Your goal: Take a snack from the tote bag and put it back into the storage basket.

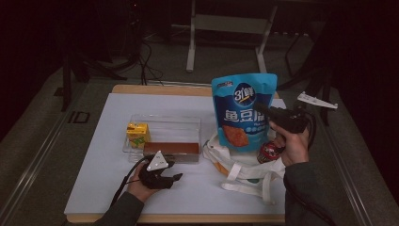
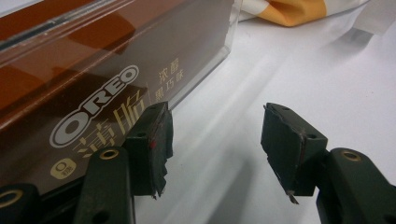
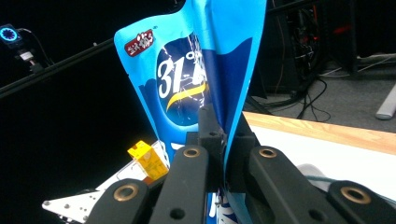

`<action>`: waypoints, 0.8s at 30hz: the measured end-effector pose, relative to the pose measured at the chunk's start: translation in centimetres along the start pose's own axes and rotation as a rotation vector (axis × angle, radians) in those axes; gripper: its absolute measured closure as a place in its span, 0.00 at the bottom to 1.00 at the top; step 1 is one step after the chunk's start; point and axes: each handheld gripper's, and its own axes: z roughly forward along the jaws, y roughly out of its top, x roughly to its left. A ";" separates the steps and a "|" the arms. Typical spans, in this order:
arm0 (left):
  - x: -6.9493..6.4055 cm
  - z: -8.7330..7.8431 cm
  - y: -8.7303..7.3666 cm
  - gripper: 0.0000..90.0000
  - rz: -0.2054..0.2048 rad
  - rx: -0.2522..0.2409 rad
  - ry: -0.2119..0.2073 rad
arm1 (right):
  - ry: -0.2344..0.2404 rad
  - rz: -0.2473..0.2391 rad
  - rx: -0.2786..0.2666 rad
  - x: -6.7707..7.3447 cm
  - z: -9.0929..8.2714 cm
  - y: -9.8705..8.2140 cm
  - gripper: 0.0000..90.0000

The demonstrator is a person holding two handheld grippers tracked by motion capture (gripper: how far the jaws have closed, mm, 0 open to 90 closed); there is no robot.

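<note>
1. A blue snack bag [image 1: 243, 110] is held upright above the right half of the white table [image 1: 94, 188]; it is pinched at its right edge by the right gripper [image 1: 269, 111], whose jaws are clamped together on the foil
2. In the right gripper view the bag [image 3: 187, 79] is seen folded along the pinch, with the two black jaws pressed tight on either side of the crease
3. Below the bag a white cloth tote [image 1: 244, 172] is spread on the table, its handles trailing toward the near edge; a small red packet [image 1: 268, 153] is seen just beside the right hand [image 1: 294, 146]
4. The left gripper [image 1: 175, 178] is rested low on the table in front of a clear tray [image 1: 164, 123], its jaws standing apart with nothing between them
5. In the left gripper view the gripper [image 2: 215, 144] is seen with its left jaw just beside a brown Oreo box [image 2: 93, 93]; whether they touch cannot be told
6. The Oreo box [image 1: 171, 149] lies along the tray's near side, and a yellow drink carton [image 1: 138, 134] stands at the tray's left end
</note>
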 end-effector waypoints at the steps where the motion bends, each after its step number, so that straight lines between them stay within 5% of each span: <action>1: 0.0 0.0 0.0 0.47 0.001 0.000 0.000 | 0.003 0.001 -0.001 0.1 0.1 0.1 0.98; 24: 0.0 0.0 0.0 0.47 0.004 0.000 -0.005 | 0.091 0.014 -0.018 2.4 3.4 0.8 0.98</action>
